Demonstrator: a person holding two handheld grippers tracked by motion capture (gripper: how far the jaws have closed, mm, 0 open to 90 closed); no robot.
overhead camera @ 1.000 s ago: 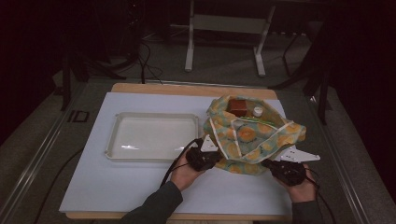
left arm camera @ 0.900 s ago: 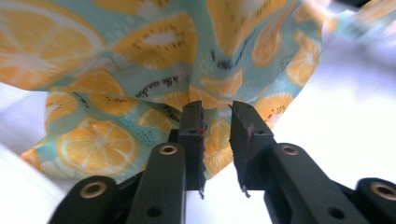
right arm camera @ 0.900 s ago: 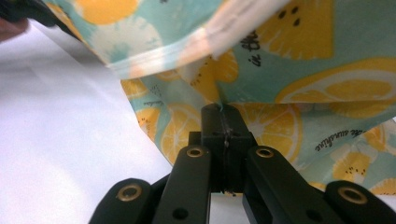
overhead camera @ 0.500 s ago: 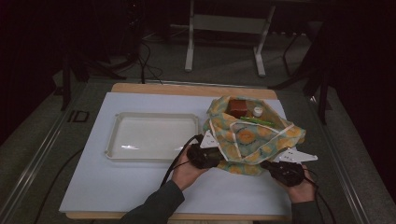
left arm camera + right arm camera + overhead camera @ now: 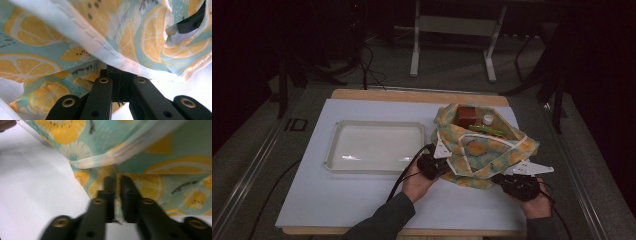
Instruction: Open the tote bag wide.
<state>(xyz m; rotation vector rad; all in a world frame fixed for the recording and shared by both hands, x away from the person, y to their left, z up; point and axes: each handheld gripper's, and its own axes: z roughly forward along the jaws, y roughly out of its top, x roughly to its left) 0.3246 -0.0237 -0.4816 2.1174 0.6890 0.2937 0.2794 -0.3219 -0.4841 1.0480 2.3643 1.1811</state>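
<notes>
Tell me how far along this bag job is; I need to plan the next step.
Done: the lemon-print bag stands open on the table beside the tray, its mouth showing a brown box, a white cap and a green item. In hand: the left hand-held gripper is shut on its fabric; the right hand-held gripper sits against it, jaws just opening. Left: nothing lies in the tray.
</notes>
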